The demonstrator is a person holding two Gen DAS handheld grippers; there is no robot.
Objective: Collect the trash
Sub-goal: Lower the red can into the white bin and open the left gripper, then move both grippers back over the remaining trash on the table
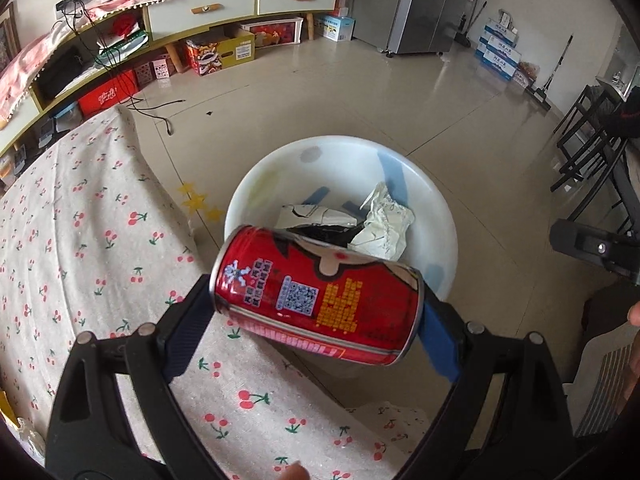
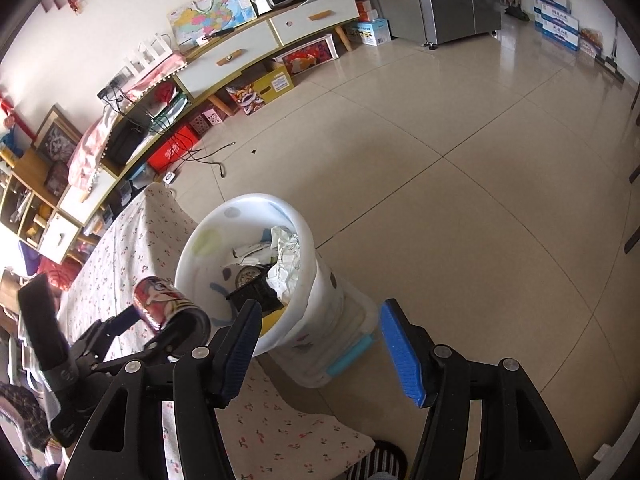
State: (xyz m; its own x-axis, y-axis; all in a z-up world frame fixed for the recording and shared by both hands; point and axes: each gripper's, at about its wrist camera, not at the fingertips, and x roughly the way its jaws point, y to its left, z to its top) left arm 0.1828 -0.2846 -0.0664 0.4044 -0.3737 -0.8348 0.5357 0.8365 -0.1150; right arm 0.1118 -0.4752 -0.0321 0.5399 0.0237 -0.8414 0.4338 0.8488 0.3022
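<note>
My left gripper is shut on a red drink can, held lying sideways with the pads on its two ends. The can hangs over the near rim of a white trash bin that stands on the floor beside the table. Crumpled paper and other scraps lie in the bin. From the right wrist view the can sits left of the bin, in the left gripper. My right gripper stands open above the bin's near side, with nothing between its blue pads.
A table with a cherry-print cloth fills the left side. A low cabinet with boxes under it lines the far wall. A cable lies on the tiled floor. Black chairs stand at the right and a fridge at the back.
</note>
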